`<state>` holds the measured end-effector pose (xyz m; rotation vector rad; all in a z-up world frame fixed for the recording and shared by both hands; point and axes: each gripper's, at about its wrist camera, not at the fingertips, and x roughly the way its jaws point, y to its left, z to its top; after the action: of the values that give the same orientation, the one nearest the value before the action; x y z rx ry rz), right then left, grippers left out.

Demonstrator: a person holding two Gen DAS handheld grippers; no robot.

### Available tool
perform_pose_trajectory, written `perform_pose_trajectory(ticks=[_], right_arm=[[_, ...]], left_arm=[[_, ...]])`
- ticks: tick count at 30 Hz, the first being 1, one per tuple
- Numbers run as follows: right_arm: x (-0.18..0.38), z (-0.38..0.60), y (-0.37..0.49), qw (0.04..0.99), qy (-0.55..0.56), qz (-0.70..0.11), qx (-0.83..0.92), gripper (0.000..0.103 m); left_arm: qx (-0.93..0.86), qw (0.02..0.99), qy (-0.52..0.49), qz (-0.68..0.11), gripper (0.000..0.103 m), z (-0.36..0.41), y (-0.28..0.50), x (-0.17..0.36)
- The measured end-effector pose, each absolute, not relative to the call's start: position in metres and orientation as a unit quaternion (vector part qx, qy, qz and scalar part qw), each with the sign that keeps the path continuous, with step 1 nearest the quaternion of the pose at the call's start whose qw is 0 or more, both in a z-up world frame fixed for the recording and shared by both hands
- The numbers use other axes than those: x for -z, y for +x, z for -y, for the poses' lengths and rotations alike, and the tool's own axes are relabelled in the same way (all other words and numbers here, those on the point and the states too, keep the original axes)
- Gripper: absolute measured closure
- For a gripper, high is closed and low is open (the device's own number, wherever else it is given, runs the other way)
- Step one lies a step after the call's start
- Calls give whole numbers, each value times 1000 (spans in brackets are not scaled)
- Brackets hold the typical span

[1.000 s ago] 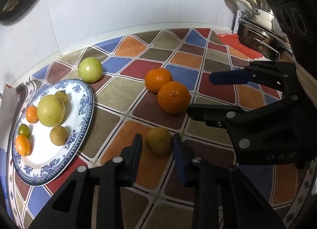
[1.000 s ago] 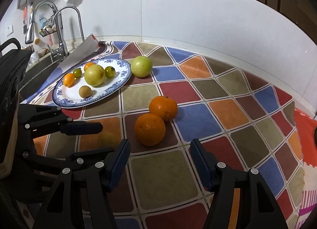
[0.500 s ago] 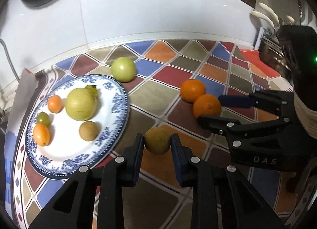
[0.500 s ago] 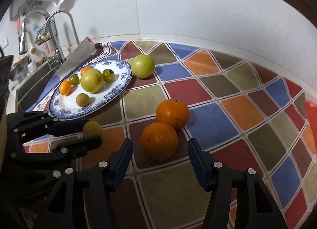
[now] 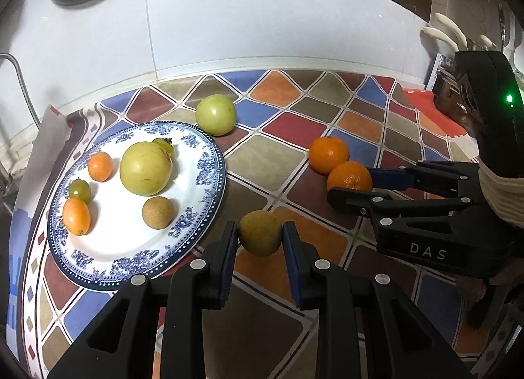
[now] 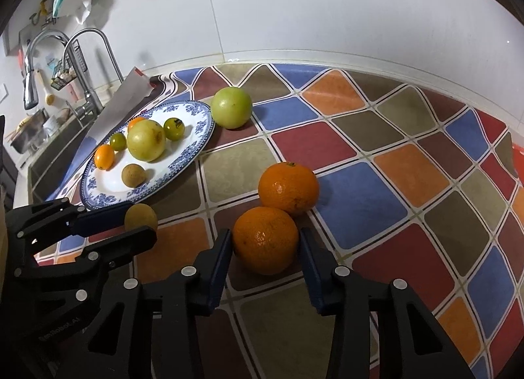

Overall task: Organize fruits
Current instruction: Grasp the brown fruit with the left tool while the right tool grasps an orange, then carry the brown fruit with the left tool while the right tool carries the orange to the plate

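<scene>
My left gripper [image 5: 258,239] is shut on a small brownish-yellow fruit [image 5: 260,230], held just right of the blue-patterned plate [image 5: 209,182]. The right wrist view shows the same fruit [image 6: 141,215] in the left gripper [image 6: 139,223], low on the left. My right gripper [image 6: 265,244] straddles the near orange [image 6: 265,235], which rests on the cloth. Its jaws are closing, with the pads almost against the peel. A second orange [image 6: 288,187] touches the first from behind. A green apple [image 6: 231,107] sits by the plate's [image 6: 203,130] far rim.
The plate carries a large yellow-green fruit [image 5: 145,167], a brown one [image 5: 158,212] and small orange and green ones. A sink with a faucet [image 6: 85,61] lies left. A metal pan [image 5: 448,90] stands at the right. A white wall [image 5: 262,18] backs the chequered cloth.
The right gripper's jaws have narrowed around the near orange. The left gripper, still holding the small fruit, has shifted toward the plate and rolled slightly.
</scene>
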<state>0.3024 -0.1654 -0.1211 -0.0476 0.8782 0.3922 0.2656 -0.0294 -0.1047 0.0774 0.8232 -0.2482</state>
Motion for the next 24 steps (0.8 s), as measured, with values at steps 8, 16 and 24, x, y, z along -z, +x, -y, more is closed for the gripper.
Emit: perform_pose_trajectory(ticks=[8,16,24], right_arm=[[104,160,284,892,-24,-408,-194,61],[79,146,257,902,-26,-382,-199,61],[61,124,236,906,-22,-366,-210,61]], left_arm=[[116,916,30,-382,75,21,249,90],[106,927,23,-360,75,4,222,70],[91,939,20,-332,75,-19,200,50]])
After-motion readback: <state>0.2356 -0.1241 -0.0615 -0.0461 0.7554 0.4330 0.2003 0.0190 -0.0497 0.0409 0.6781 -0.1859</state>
